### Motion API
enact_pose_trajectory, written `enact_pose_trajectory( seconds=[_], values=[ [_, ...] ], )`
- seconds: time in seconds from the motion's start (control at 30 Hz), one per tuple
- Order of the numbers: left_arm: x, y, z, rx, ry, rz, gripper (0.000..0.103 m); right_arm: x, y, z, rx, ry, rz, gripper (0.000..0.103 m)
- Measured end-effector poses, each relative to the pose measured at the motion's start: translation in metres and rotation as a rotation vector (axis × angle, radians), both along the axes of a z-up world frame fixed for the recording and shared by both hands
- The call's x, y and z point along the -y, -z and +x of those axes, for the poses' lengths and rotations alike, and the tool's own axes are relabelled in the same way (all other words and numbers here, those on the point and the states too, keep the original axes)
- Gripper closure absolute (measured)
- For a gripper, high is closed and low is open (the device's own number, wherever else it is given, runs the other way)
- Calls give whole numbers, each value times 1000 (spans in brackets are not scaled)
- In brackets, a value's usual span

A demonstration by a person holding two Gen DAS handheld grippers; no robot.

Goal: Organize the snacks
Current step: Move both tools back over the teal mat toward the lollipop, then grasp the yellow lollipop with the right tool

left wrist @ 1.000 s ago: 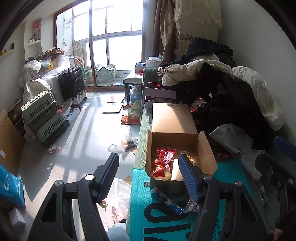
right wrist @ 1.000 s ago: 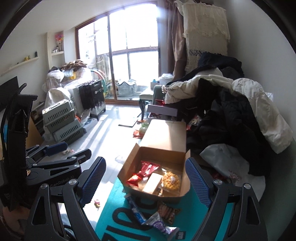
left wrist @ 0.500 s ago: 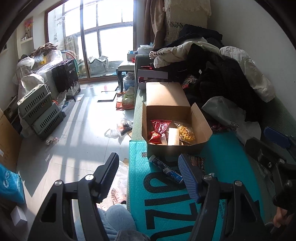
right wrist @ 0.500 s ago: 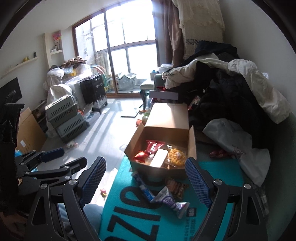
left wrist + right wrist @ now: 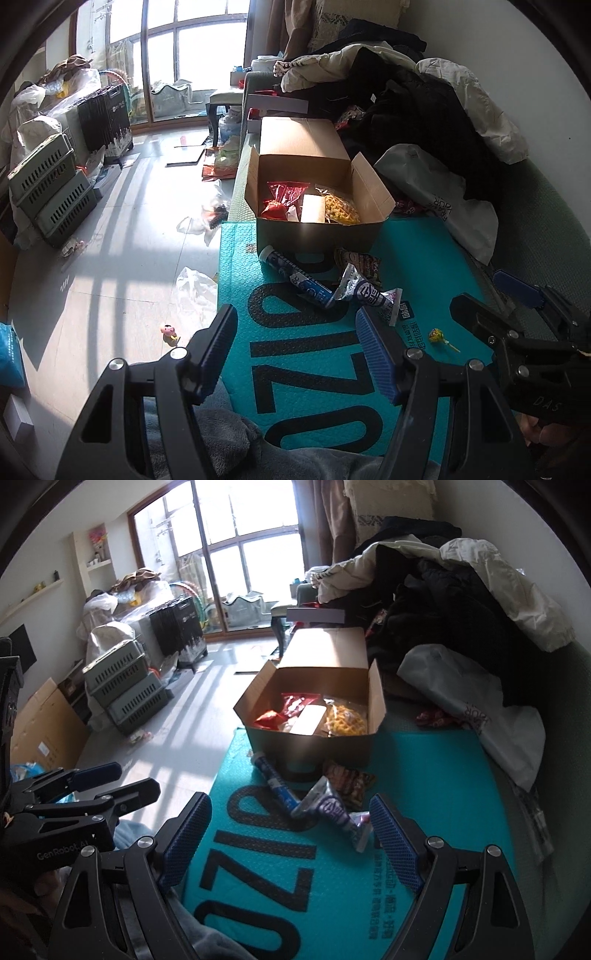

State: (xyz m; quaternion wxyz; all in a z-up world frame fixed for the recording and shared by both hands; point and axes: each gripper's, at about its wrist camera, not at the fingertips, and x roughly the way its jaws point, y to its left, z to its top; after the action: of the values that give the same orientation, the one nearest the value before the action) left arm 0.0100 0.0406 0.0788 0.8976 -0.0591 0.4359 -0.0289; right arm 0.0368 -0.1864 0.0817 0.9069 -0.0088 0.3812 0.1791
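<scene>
An open cardboard box stands on a teal mat and holds red packets, a pale box and a yellow snack bag. In front of it lie a blue tube, a silver-purple wrapper and a brown patterned packet. A small lollipop lies to the right. My left gripper hangs open above the mat, short of the snacks. My right gripper is open too, nothing between its fingers.
A heap of coats and clothes and a white plastic bag fill the sofa behind and right of the box. Left of the mat is tiled floor with plastic bags, green crates and a black crate.
Both grippers have come down and tilted toward the mat. The box has moved up in both views, and the loose snacks before it now show fully. Jaw openings look unchanged.
</scene>
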Motion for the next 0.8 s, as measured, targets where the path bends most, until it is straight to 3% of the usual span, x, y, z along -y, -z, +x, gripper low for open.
enact_pose_trajectory(
  seconds=[0.53, 0.8],
  values=[
    [36, 49, 2, -113, 30, -46, 37, 53, 75, -4, -152, 132, -8, 15],
    [57, 78, 14, -187, 41, -97, 37, 86, 113, 4, -232, 215, -10, 22]
  ],
)
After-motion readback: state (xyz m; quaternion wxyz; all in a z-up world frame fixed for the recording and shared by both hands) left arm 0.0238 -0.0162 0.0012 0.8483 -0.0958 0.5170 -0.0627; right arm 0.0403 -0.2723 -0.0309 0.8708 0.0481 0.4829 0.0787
